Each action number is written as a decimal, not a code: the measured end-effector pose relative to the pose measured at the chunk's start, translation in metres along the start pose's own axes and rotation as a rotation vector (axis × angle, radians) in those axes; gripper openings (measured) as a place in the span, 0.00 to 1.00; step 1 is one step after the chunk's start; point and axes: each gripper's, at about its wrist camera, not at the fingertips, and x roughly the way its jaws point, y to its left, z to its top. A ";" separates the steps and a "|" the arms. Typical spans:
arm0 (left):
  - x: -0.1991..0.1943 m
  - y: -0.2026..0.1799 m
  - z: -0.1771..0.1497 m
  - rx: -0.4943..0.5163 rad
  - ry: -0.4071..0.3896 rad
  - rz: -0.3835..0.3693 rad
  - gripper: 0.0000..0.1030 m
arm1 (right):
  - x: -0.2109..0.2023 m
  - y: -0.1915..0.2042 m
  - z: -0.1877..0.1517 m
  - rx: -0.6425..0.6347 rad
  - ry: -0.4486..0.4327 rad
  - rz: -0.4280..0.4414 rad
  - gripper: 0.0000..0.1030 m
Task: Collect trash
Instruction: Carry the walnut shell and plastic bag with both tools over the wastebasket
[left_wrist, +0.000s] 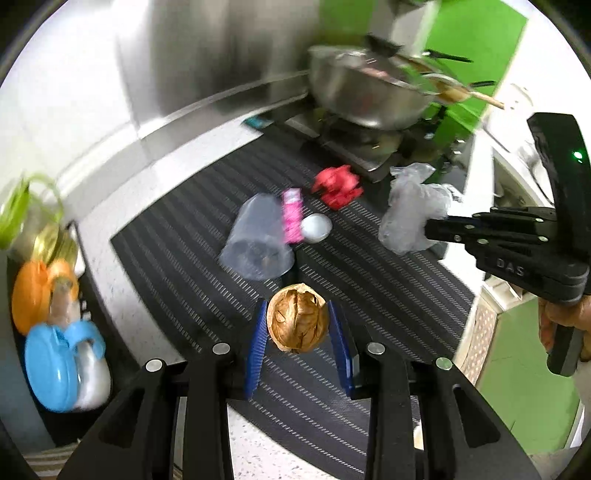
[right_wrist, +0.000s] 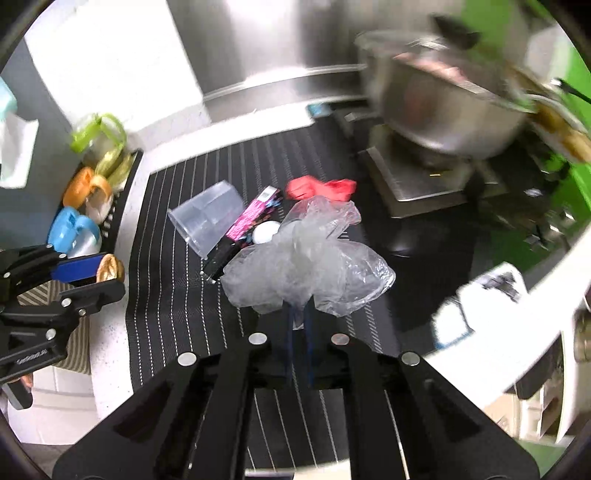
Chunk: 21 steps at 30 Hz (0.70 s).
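Note:
My left gripper (left_wrist: 297, 318) is shut on a crumpled brown paper ball (left_wrist: 297, 321), held above the striped black mat (left_wrist: 388, 295). My right gripper (right_wrist: 300, 314) is shut on a crumpled clear plastic bag (right_wrist: 314, 258), lifted off the mat (right_wrist: 173, 295). Lying on the mat are a tipped clear plastic cup (left_wrist: 258, 240), a pink wrapper (left_wrist: 291, 218), a small white lid (left_wrist: 316, 228) and a red crumpled wrapper (left_wrist: 338, 186). The right gripper with the bag (left_wrist: 406, 214) shows at the right of the left wrist view; the left gripper with the ball (right_wrist: 109, 268) shows at the left of the right wrist view.
A steel pot (left_wrist: 365, 96) sits on a stove (left_wrist: 354, 151) behind the mat. Jars with blue (left_wrist: 55, 365), orange (left_wrist: 31, 295) and green lids stand in a rack at the left. A steel wall backs the counter, and its white edge (right_wrist: 554, 273) runs on the right.

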 end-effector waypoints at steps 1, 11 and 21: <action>-0.005 -0.007 0.004 0.022 -0.012 -0.011 0.32 | -0.015 -0.005 -0.006 0.019 -0.025 -0.019 0.04; -0.030 -0.106 0.032 0.286 -0.094 -0.188 0.32 | -0.131 -0.057 -0.083 0.228 -0.174 -0.221 0.04; -0.008 -0.228 0.010 0.547 -0.055 -0.377 0.32 | -0.187 -0.107 -0.213 0.522 -0.170 -0.394 0.04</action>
